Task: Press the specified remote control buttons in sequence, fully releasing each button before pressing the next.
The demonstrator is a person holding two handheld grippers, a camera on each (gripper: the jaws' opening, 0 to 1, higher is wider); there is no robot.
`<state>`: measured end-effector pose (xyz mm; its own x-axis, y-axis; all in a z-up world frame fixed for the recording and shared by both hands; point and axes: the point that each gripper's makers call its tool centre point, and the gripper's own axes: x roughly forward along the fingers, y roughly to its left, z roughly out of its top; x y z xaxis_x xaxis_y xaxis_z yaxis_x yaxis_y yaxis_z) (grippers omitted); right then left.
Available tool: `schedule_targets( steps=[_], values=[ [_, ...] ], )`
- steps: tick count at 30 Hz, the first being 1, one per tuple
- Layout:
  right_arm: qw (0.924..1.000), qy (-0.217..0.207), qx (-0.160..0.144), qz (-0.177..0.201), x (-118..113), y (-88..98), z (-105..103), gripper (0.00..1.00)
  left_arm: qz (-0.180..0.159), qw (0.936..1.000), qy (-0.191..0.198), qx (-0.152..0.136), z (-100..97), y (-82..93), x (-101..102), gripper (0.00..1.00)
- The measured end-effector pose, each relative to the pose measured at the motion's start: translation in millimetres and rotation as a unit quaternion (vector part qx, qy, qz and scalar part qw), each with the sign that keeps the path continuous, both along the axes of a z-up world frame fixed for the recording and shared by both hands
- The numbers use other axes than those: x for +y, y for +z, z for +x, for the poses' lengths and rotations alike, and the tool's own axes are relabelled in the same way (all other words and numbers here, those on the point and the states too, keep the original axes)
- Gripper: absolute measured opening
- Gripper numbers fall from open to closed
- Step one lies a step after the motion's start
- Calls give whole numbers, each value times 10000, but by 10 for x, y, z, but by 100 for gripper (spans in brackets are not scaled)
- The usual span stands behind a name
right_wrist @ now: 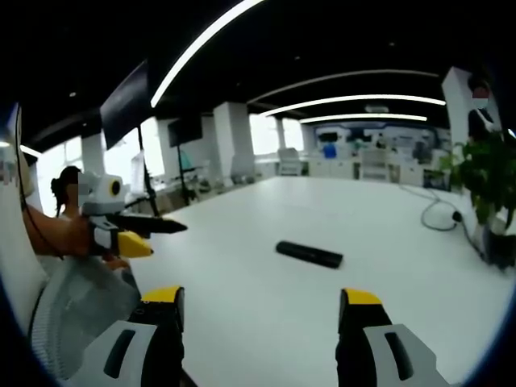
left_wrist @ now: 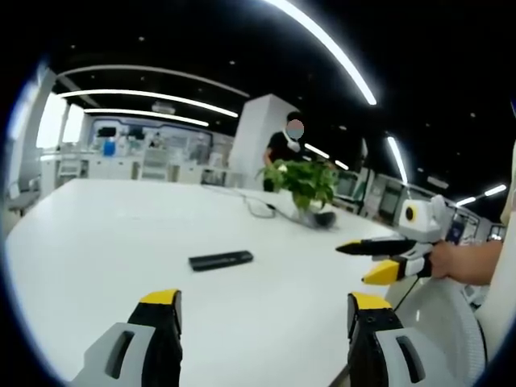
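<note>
A black remote control (left_wrist: 221, 260) lies flat on the white table (left_wrist: 105, 234), ahead of my left gripper (left_wrist: 264, 310), whose jaws stand wide apart with nothing between them. In the right gripper view the same remote control (right_wrist: 310, 255) lies ahead of my right gripper (right_wrist: 260, 308), which is open and empty too. The right gripper (left_wrist: 364, 261) also comes into the left gripper view from the right, held by a hand, its yellow and black jaws apart. The left gripper (right_wrist: 165, 239) enters the right gripper view from the left, held above the table's edge.
A potted green plant (left_wrist: 304, 182) stands at the table's far side with a black cable (left_wrist: 256, 205) running beside it. A person (left_wrist: 284, 148) stands behind the plant. A white mesh chair back (left_wrist: 439, 322) is at the lower right. Another person (right_wrist: 64, 189) sits at left.
</note>
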<state>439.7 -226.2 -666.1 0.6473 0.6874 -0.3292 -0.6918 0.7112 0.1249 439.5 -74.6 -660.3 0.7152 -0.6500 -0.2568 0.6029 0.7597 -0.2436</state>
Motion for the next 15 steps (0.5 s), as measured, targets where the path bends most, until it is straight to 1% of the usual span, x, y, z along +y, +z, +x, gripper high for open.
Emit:
schedule_targets(
  steps=[15],
  values=[
    [10000,11,34,12,-3,-16,0,77,1,10000,-20,29,-6,-8,-6,87]
  ],
)
